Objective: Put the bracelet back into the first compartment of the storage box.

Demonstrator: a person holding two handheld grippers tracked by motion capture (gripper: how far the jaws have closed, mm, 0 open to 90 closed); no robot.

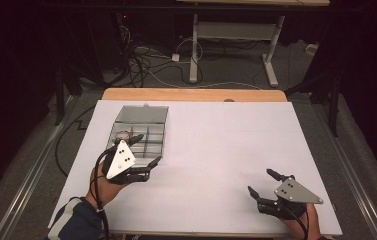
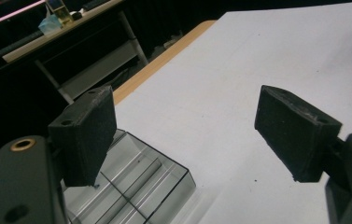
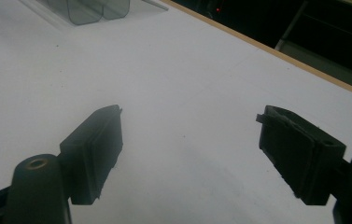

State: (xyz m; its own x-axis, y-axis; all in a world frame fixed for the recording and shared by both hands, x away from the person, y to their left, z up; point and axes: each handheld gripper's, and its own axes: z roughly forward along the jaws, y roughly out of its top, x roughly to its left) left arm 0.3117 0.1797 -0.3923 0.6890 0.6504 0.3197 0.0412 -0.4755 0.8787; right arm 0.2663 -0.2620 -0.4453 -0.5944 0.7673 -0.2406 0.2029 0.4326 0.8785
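A clear plastic compartment box [image 1: 143,131] lies on the white table [image 1: 216,145] at the left, its lid folded open toward the far side. One far-left compartment holds a small reddish item [image 1: 122,134]. My left gripper [image 1: 147,149] hovers open at the box's near right corner, one jaw over the compartments and the other over bare table. In the left gripper view the box [image 2: 141,184] lies under the left jaw of the gripper [image 2: 190,133]. My right gripper [image 1: 260,181] rests open near the front right of the table, holding nothing. Its own view shows the gripper [image 3: 190,149] over bare white table, with the box [image 3: 94,9] far off.
A wooden strip [image 1: 191,94] borders the table's far edge. Beyond it stand the white legs of a desk [image 1: 236,40], with cables [image 1: 141,60] on the floor. The white surface stretches bare between the two grippers.
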